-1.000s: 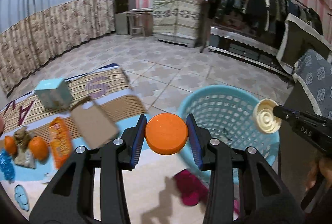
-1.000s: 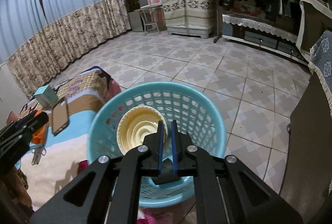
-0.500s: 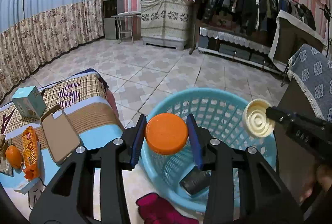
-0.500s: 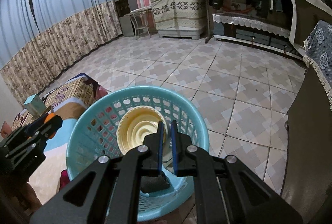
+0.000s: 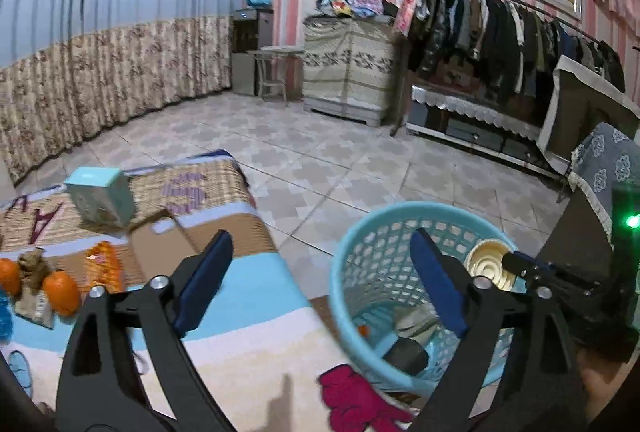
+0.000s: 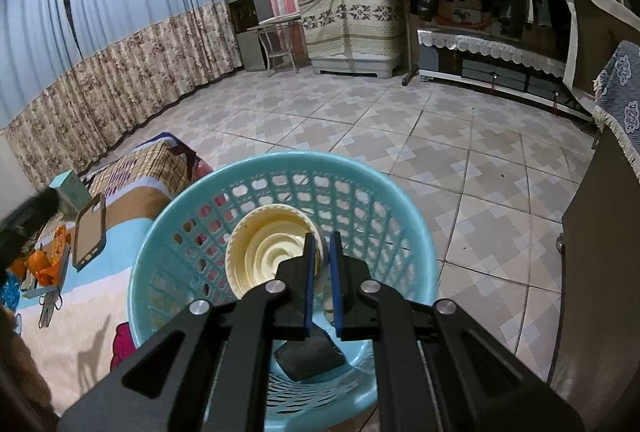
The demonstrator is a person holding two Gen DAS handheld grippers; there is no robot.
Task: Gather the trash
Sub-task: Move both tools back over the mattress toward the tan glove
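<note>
A light blue plastic basket point(image 5: 384, 228) point(image 6: 412, 232) stands on the floor beside the bed. My left gripper point(image 5: 320, 268) is open wide and empty, held above the bed edge left of the basket. My right gripper point(image 6: 321, 256) is shut on the rim of a cream round lid point(image 6: 268, 252), held over the basket's mouth; the lid also shows in the left wrist view point(image 5: 486, 264). Inside the basket lie a black object point(image 6: 310, 356) point(image 5: 404, 356), some pale trash point(image 5: 412, 320) and a small orange bit point(image 5: 362, 330).
On the bed's striped blanket point(image 5: 248, 312) lie a teal box point(image 5: 100, 198), a brown phone case point(image 6: 90, 232), an orange wrapper point(image 5: 102, 266) and two oranges point(image 5: 60, 292). A pink cloth point(image 5: 356, 396) lies by the basket. A dark cabinet point(image 6: 600, 272) stands at the right.
My left gripper has opened and the orange lid it held is gone from its jaws; the gripper has shifted left, off the basket. The right gripper still holds the cream lid.
</note>
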